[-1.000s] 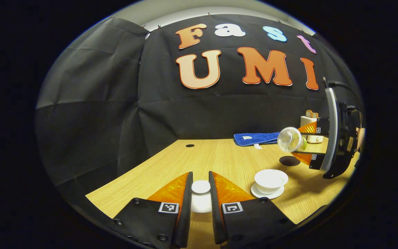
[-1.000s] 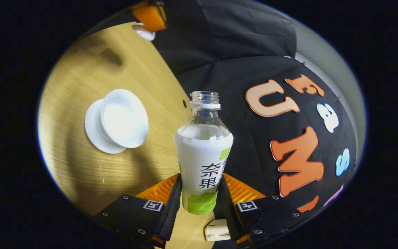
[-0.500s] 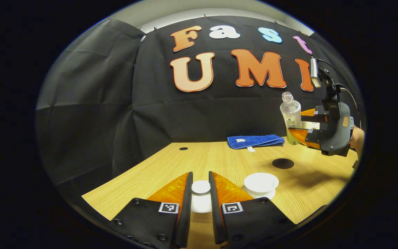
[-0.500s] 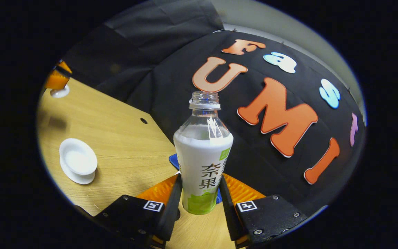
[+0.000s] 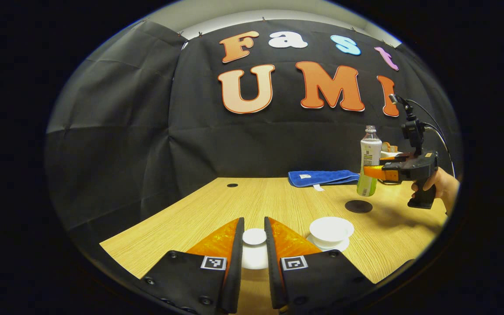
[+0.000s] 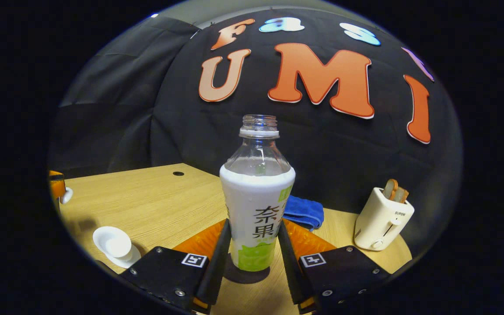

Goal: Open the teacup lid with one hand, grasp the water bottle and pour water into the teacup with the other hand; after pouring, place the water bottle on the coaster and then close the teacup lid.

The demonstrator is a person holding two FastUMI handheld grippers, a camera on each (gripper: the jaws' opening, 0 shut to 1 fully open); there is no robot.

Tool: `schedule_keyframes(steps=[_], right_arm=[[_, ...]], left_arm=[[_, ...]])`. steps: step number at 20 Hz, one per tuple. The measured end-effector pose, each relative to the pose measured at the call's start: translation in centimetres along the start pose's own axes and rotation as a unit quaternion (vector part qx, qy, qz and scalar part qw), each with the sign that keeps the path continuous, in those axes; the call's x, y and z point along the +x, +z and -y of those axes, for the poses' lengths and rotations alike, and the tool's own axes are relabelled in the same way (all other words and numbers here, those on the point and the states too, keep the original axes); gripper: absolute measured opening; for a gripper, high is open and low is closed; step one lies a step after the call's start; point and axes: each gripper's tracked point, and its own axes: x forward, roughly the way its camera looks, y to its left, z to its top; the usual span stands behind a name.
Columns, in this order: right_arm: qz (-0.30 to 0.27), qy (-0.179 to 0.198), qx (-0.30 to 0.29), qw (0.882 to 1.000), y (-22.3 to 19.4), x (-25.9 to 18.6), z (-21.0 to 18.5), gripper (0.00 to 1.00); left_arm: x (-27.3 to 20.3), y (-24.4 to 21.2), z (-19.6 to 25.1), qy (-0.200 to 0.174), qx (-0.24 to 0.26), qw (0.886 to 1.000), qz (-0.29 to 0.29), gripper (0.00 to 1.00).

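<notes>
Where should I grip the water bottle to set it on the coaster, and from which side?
Take the water bottle by its straight labelled lower body, level from the side, as the right hand-held gripper has it. It is upright and uncapped, and the shoulder above tapers.

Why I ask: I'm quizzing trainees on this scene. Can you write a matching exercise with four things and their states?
1. clear plastic water bottle with white-and-green label
2. white round ceramic teacup lid
3. white ceramic teacup
4. blue folded cloth towel

a. lying near the wooden table's far edge
b. uncovered, on its white saucer
c. gripped in the left tongs
d. upright in the right tongs

Pairs: 1-d, 2-c, 3-b, 4-a.
</notes>
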Motion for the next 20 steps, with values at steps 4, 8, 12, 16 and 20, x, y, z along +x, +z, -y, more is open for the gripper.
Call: schedule_keyframes(steps=[4,8,12,16,20], right_arm=[[-0.029,0.003,0.003,1.0,-2.3,1.4,-0.1,0.63],[-0.042,0.008,0.013,0.999,-3.9,2.2,-0.5,0.63],[-0.053,0.011,0.034,0.998,-4.2,2.0,-0.4,0.64],[-0.041,0.019,0.037,0.998,-3.6,1.3,0.0,0.86],[-0.015,0.025,0.031,0.999,-2.3,-1.2,0.4,0.98]], left_arm=[[0.4,-0.7,0.0,0.001,-0.001,1.0,-0.008,0.31],[0.6,-0.9,0.3,0.0,0.0,1.0,-0.013,0.31],[1.1,-0.7,1.2,-0.007,-0.003,1.0,-0.013,0.31],[2.0,0.0,3.2,-0.029,-0.021,0.999,-0.007,0.31],[2.9,1.1,5.9,-0.054,-0.041,0.998,0.004,0.31]])
